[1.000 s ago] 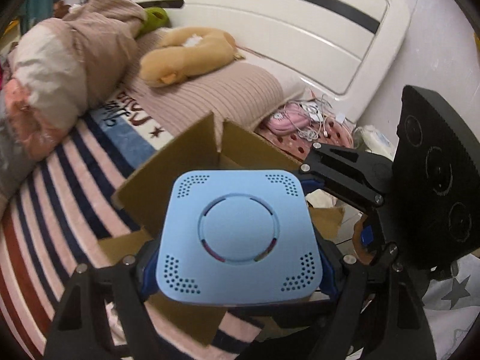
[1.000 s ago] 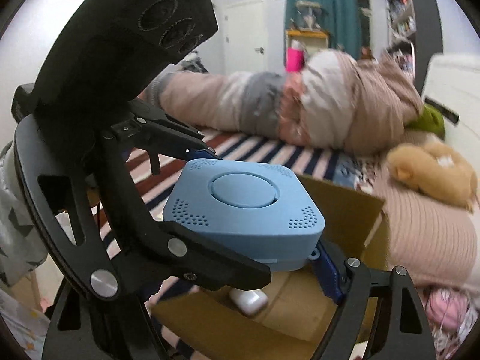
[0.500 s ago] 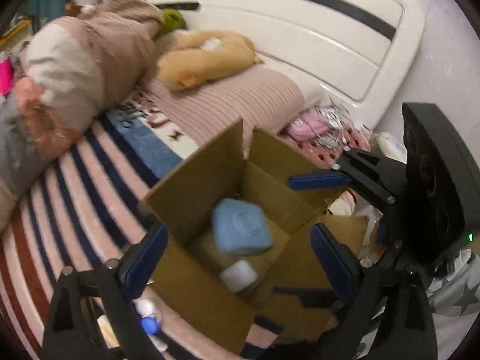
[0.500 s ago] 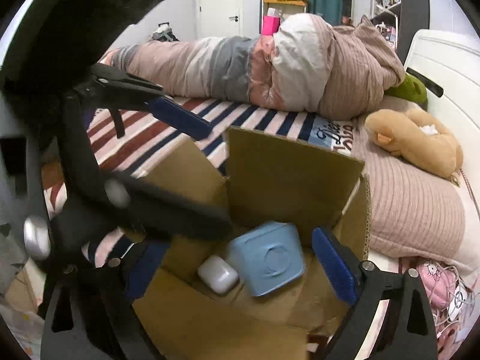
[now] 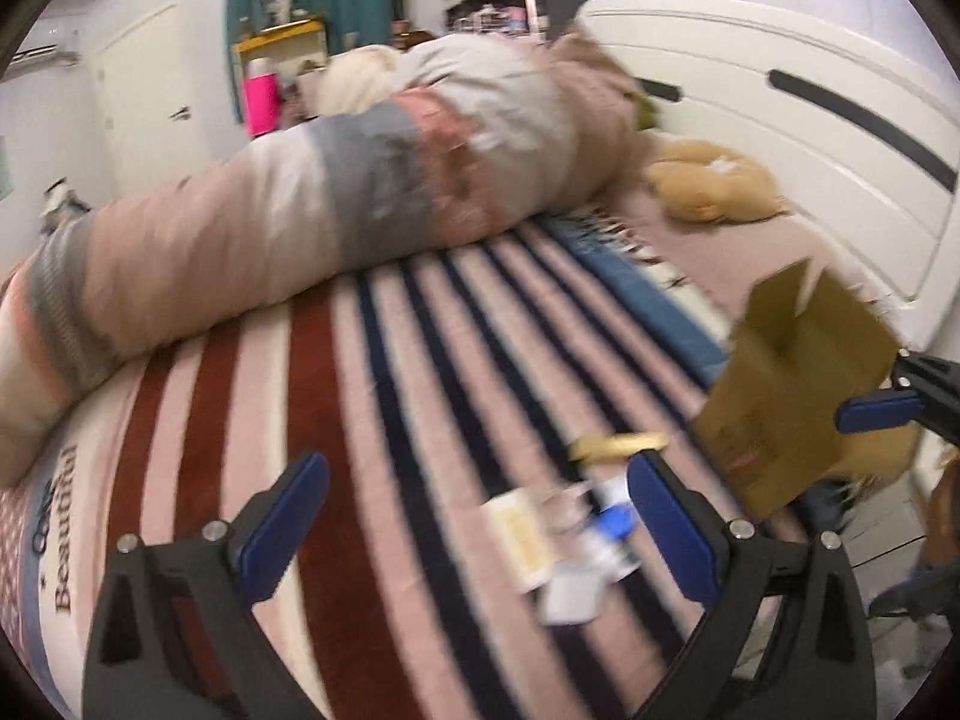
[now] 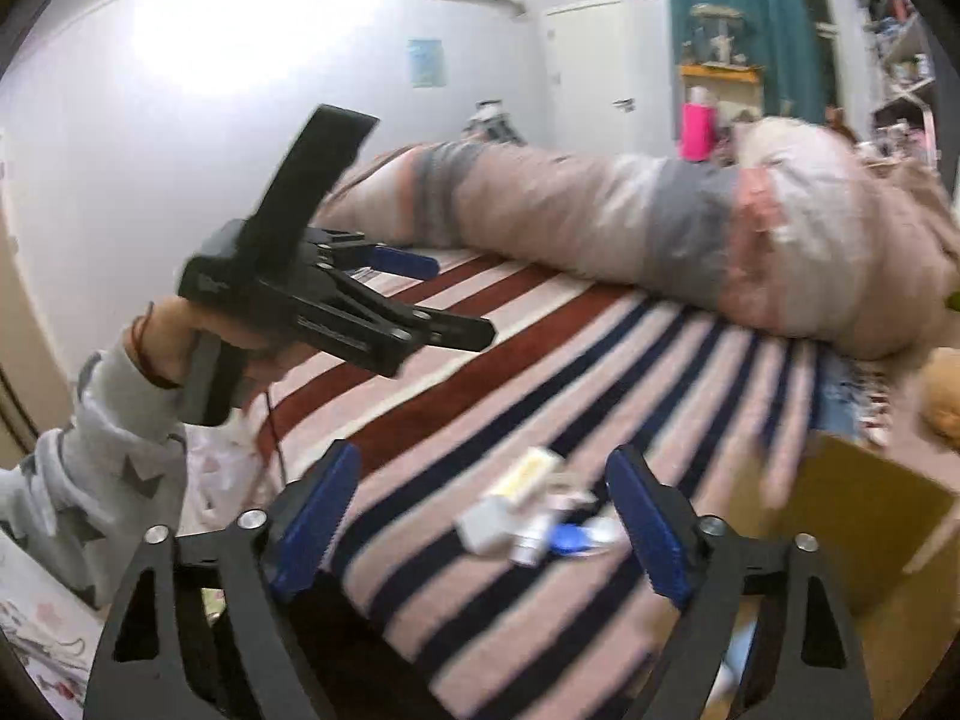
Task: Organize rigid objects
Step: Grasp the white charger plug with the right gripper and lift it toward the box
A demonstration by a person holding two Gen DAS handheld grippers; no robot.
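A brown cardboard box (image 5: 798, 384) stands open on the striped bed at the right; it also shows in the right wrist view (image 6: 864, 516). A small pile of loose items lies on the blanket beside it: a white and yellow packet (image 5: 522, 531), a white block (image 5: 570, 597), a blue-capped piece (image 5: 612, 522) and a yellow bar (image 5: 618, 444). The pile shows in the right wrist view too (image 6: 534, 516). My left gripper (image 5: 474, 516) is open and empty above the blanket. My right gripper (image 6: 480, 510) is open and empty, just short of the pile. The left gripper also shows in the right wrist view (image 6: 432, 300).
A long rolled duvet (image 5: 336, 198) lies across the far side of the bed. A tan plush toy (image 5: 714, 186) rests near the white headboard (image 5: 810, 120). The striped blanket (image 5: 390, 396) covers the bed. Both views are motion-blurred.
The blue square device was let go into the box. Both grippers opened and swung left, away from the box, toward the pile of loose items.
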